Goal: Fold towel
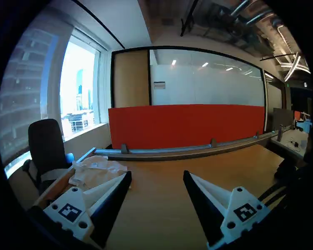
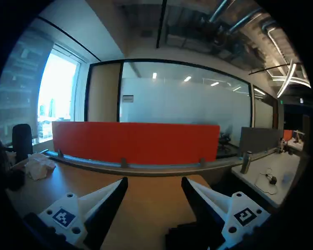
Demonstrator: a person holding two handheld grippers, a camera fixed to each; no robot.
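- Chair: black, standing off the counter's end, far to the left of the left tool. It is playing no part in the job.
- Towel: pale, lying crumpled in a loose heap on the counter. It is sitting ahead of the left tool and off to its left, near the tip on that side but apparently not touching it. From the right tool it is sitting well away at far left. No fold is showing, so the task is judged not yet begun.
- Left tool: jaws standing wide apart, gripping nothing, hovering low over bare counter. It is likely being held open so it can close on a towel edge.
- Red partition: running along the counter's back edge, straight ahead of both tools.
- Right tool: jaws likewise apart and empty, pointing across bare wood. It is probably needing to travel left before it can help.
- White desk: lying to the right of the right tool, carrying items too small to tell.
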